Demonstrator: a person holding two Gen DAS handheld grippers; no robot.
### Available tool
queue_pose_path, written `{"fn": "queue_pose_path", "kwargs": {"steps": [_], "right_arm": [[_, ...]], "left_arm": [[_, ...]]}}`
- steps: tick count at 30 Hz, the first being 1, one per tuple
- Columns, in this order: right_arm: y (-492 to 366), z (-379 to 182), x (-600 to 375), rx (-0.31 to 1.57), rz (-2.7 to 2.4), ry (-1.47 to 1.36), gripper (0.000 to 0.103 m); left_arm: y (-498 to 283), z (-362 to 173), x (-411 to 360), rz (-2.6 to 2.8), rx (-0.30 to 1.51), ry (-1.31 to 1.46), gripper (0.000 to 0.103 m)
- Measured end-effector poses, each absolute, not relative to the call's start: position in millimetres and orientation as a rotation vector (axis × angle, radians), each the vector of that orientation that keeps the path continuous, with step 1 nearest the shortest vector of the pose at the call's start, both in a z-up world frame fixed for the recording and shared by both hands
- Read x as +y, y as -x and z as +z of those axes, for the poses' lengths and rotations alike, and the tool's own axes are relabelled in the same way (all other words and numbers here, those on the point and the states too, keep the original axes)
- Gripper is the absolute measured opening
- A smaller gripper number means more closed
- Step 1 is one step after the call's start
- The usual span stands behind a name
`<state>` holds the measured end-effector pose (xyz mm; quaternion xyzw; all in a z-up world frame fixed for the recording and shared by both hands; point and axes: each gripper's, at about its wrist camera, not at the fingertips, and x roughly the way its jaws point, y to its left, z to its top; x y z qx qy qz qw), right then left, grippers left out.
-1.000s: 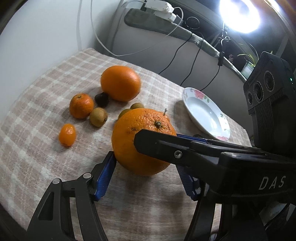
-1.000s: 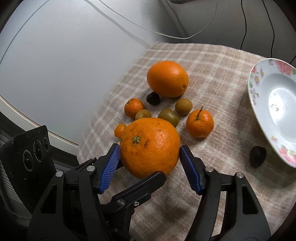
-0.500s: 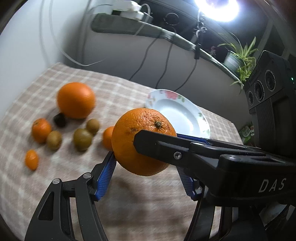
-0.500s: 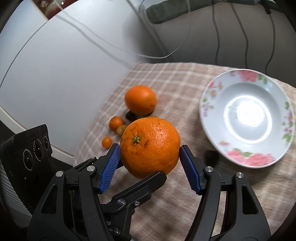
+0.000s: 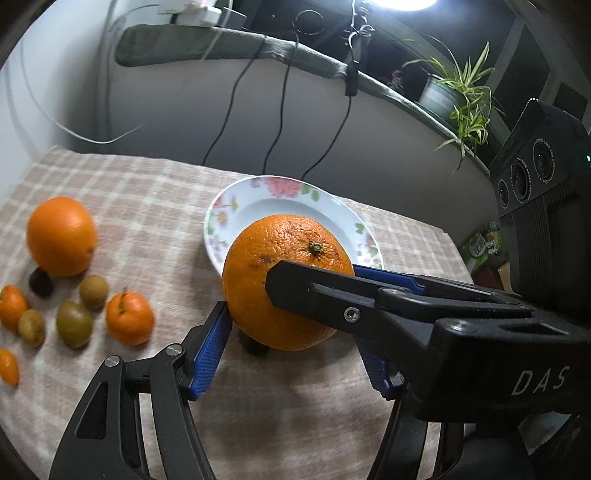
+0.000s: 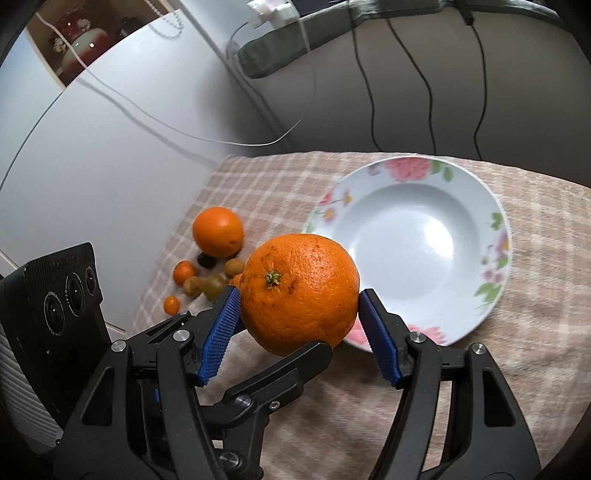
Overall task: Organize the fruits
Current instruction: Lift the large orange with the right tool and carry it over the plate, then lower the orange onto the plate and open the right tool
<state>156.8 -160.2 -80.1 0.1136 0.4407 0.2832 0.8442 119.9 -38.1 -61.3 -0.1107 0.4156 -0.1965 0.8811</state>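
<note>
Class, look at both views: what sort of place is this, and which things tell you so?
Probably a room in a home: a table under a checked cloth, a floral plate beside loose fruit, a potted plant on a ledge, and a power strip with trailing cables.

- The big held orange (image 5: 280,273) hides the near rim of the white floral plate (image 5: 295,199) and most of a small dark fruit (image 5: 253,347).
- The right gripper's black finger covers the orange's right side.
- The loose fruits at the left are motion-blurred.
</note>
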Motion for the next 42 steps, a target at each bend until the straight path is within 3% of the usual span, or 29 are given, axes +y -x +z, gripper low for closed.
{"fn": "queue_pose_path", "kwargs": {"steps": [42], "right_arm": [[-157.9, -60.1, -201.7, 0.820, 0.487, -0.220, 0.070]], "left_arm": [[-112.8, -48.9, -39.3, -0.376, 0.821, 0.174, 0.063]]}}
